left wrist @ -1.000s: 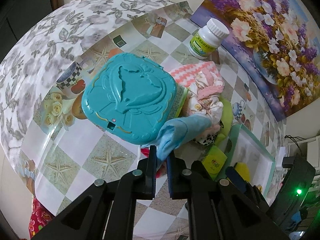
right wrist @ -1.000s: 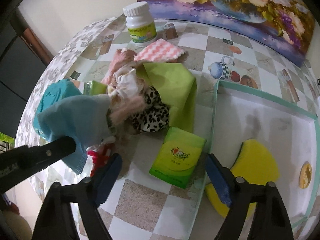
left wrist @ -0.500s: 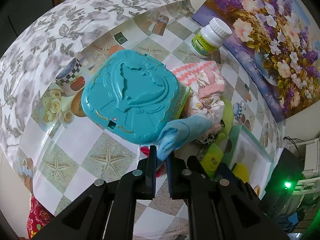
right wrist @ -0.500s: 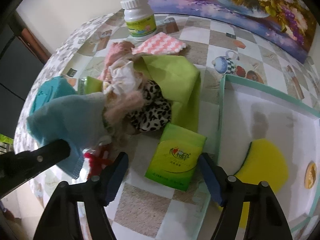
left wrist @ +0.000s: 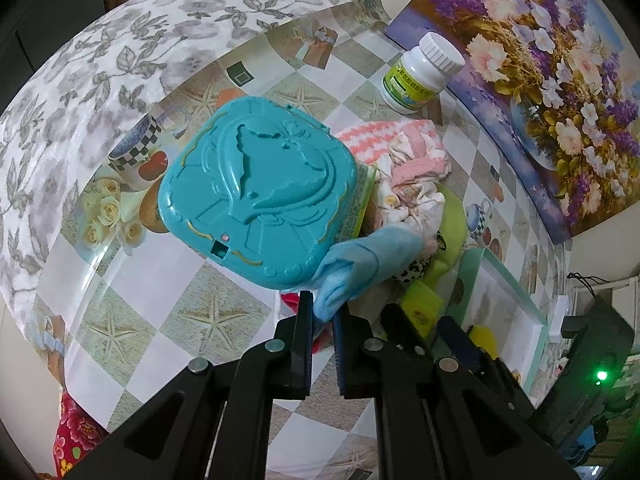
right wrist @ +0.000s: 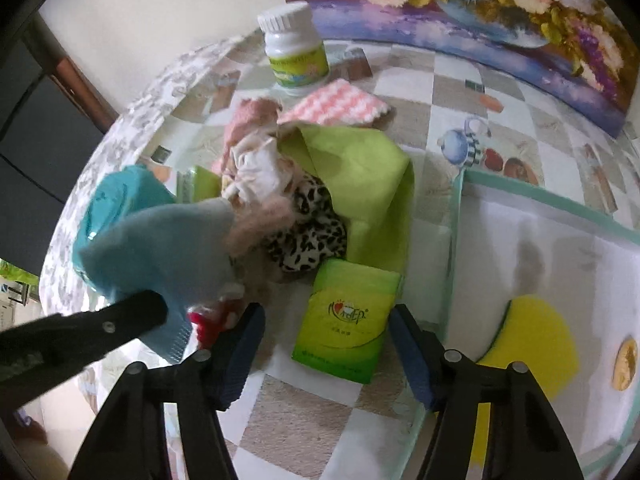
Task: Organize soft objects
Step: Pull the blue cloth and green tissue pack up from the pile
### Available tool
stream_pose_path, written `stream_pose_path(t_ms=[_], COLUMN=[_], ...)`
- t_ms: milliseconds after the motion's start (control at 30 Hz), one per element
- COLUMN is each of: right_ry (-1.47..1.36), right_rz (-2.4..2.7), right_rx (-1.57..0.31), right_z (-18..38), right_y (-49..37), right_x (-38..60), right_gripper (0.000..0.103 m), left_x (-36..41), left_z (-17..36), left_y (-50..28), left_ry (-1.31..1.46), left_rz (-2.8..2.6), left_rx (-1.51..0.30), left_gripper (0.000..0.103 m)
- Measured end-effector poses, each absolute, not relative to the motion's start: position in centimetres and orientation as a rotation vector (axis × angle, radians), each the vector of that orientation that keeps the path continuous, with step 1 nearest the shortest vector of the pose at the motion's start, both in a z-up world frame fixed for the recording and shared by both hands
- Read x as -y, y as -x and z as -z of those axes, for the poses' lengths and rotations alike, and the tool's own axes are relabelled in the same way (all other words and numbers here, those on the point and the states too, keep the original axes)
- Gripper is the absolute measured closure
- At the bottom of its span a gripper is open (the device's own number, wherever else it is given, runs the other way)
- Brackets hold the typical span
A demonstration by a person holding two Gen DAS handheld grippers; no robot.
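My left gripper [left wrist: 322, 312] is shut on a light blue cloth [left wrist: 366, 258] and holds it lifted off the pile; the cloth also shows in the right wrist view [right wrist: 160, 252]. The pile holds a green cloth [right wrist: 360, 176], a leopard-print piece [right wrist: 308, 236], a pink and white cloth [right wrist: 256, 160] and a pink checked cloth [right wrist: 340, 106]. My right gripper [right wrist: 326, 338] is open, its jaws on either side of a green tissue pack [right wrist: 346, 318]. A white tray [right wrist: 540, 240] holds a yellow sponge [right wrist: 532, 344].
A teal plastic case [left wrist: 256, 196] lies left of the pile. A white pill bottle [left wrist: 420, 74] stands at the back by a flower painting [left wrist: 560, 60]. A red item [right wrist: 208, 322] lies under the blue cloth. A gold coin-like disc [right wrist: 625, 364] sits in the tray.
My right gripper has moved closer to the tissue pack. My left gripper keeps its hold on the blue cloth and has drawn back slightly.
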State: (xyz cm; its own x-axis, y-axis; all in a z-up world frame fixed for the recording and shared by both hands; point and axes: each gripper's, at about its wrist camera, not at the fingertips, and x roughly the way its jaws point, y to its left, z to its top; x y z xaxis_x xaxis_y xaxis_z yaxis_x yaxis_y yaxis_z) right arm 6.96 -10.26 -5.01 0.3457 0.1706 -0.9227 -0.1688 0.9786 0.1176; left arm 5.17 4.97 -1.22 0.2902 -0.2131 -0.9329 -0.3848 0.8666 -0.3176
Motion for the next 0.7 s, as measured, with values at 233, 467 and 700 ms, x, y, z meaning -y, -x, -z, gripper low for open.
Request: stream_pose_path(t_ms=[233,467,700], right_ry=[0.002,0.036,0.075], right_rz=[-0.169,-0.147,-0.123], right_rx=[-1.207,-1.245,-1.262], right_z=[5.0,6.4,7.9], right_y=[-7.3,-7.2,-7.2], right_x=[10.6,10.1,9.3], right_gripper=[0.035,0.036,0.043], left_x=[-5.2,-5.2,-5.2], left_z=[1.3,1.4,1.7], left_y=[-5.2,-5.2,-5.4], left_ry=[0.554,0.557,0.558], left_rz=[-0.122,-0.119,-0.119], left_rx=[-1.293,-1.298,-1.299], left_gripper=[0.094,0.094,0.094])
